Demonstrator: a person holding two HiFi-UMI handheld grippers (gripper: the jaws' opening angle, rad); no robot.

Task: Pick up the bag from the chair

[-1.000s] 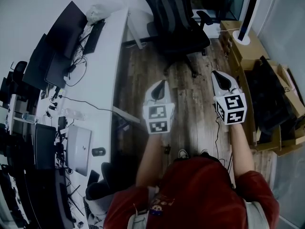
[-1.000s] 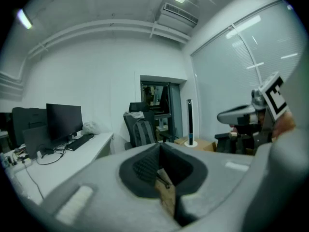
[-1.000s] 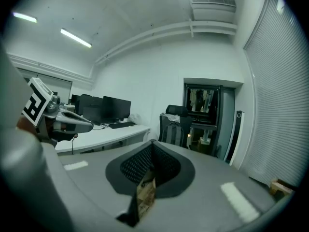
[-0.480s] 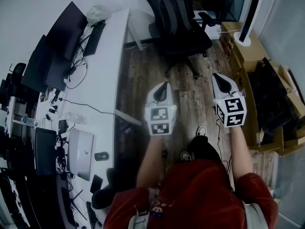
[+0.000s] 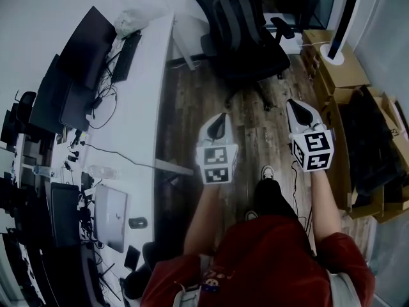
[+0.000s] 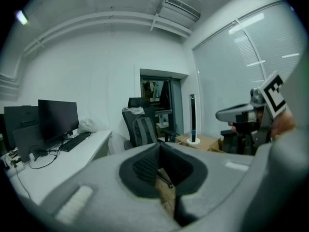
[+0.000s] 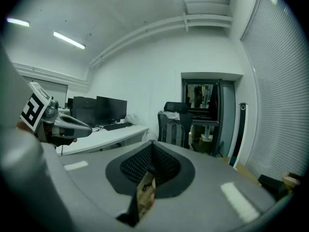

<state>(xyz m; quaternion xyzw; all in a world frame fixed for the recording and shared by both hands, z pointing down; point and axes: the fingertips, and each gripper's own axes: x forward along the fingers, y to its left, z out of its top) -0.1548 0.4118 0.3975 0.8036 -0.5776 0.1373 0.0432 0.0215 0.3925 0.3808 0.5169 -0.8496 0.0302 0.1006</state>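
A dark backpack (image 5: pixel 238 18) stands upright on the seat of a black office chair (image 5: pixel 262 53) at the top of the head view. It also shows far ahead as the backpack (image 6: pixel 144 131) in the left gripper view and the backpack (image 7: pixel 177 134) in the right gripper view. My left gripper (image 5: pixel 217 120) and right gripper (image 5: pixel 299 109) are held side by side over the wooden floor, well short of the chair. Both are shut and hold nothing. Only a thin slit of floor shows between the jaws of the left gripper (image 6: pixel 161 153) and the right gripper (image 7: pixel 152 153).
A long white desk (image 5: pixel 144 88) with monitors, a keyboard and cables runs along the left. Cardboard boxes (image 5: pixel 348 69) and dark items line the right wall beside a white tower fan (image 5: pixel 345 18). The person's foot (image 5: pixel 268 171) is on the floor between the grippers.
The person has stepped forward, so the chair and the backpack are a little nearer. Both grippers stay shut and level, sitting slightly lower in the head view.
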